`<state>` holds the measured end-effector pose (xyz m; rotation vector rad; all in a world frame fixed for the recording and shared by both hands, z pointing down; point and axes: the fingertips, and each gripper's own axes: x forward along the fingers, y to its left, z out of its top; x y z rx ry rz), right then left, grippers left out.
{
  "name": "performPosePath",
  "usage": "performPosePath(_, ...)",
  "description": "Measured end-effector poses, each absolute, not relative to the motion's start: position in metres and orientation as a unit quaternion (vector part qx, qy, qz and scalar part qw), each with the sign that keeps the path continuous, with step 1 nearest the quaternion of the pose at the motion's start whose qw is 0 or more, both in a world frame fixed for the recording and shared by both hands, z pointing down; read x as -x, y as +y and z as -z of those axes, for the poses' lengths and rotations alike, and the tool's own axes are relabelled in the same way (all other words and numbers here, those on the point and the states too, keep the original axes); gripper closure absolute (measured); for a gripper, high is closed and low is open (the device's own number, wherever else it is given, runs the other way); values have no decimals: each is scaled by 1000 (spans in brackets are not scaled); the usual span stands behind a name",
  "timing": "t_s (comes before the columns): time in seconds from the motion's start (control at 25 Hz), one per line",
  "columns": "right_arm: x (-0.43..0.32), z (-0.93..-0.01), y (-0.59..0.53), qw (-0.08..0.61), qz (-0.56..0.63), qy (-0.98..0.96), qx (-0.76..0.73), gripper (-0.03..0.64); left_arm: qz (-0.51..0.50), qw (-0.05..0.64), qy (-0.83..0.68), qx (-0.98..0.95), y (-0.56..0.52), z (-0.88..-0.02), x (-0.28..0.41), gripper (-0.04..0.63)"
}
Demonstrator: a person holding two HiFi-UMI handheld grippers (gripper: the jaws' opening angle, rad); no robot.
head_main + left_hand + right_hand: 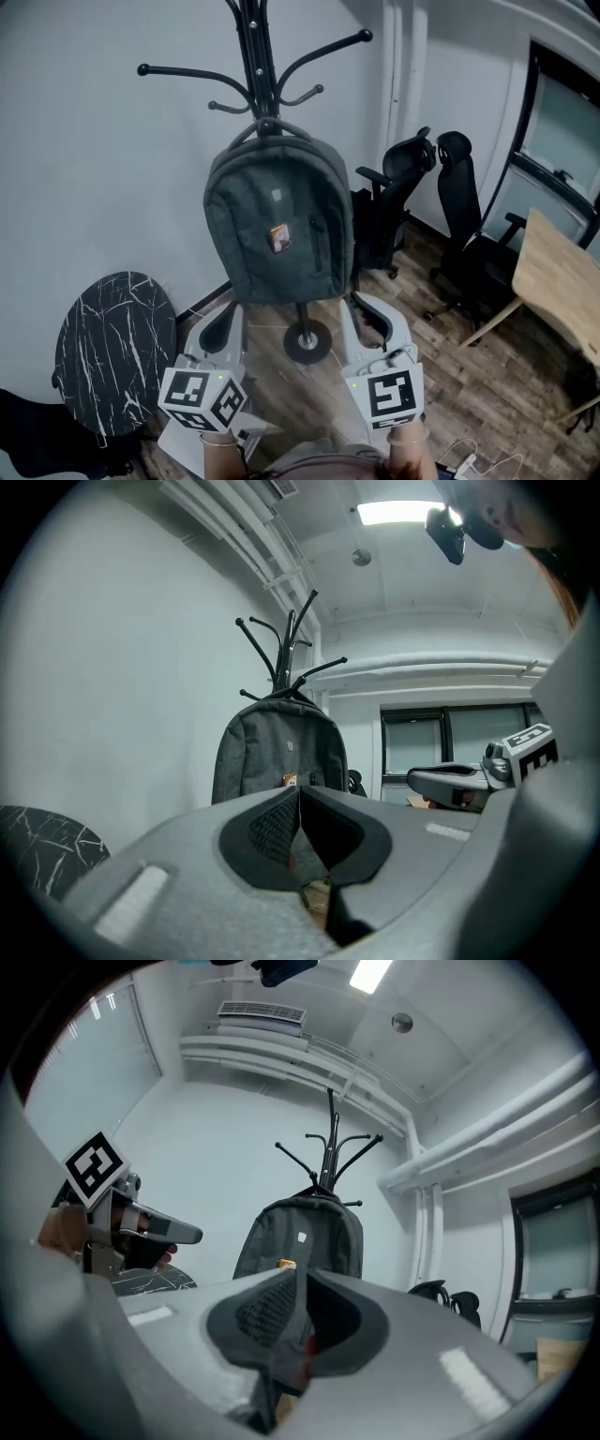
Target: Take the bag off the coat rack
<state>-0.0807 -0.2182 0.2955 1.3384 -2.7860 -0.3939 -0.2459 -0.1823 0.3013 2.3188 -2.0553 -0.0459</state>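
A dark grey backpack hangs by its top loop from a black coat rack against the white wall. Both grippers are held level in front of it and below it, apart from the bag. My left gripper is shut, its pads meeting with nothing between them. My right gripper shows a thin slit between its tips, and nothing is in it. The backpack fills the middle of the left gripper view, and the backpack also sits centred in the right gripper view.
The rack's round base stands on the wood floor between the grippers. A round black marble table is at the left. Black office chairs and a wooden desk stand at the right. Cables lie near my feet.
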Motion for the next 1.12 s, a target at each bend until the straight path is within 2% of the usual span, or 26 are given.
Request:
performPosePath(0.64, 93, -305, -255, 35, 130, -893, -430, 528, 25, 33, -665, -746, -218, -307, 278, 578)
performPosePath(0.8, 95, -306, -274, 34, 132, -893, -429, 520, 25, 39, -670, -741, -232, -310, 287, 526)
performPosePath(1.12, 95, -311, -319, 40, 129, -891, -434, 501, 23, 43, -690, -723, -266, -313, 309, 488)
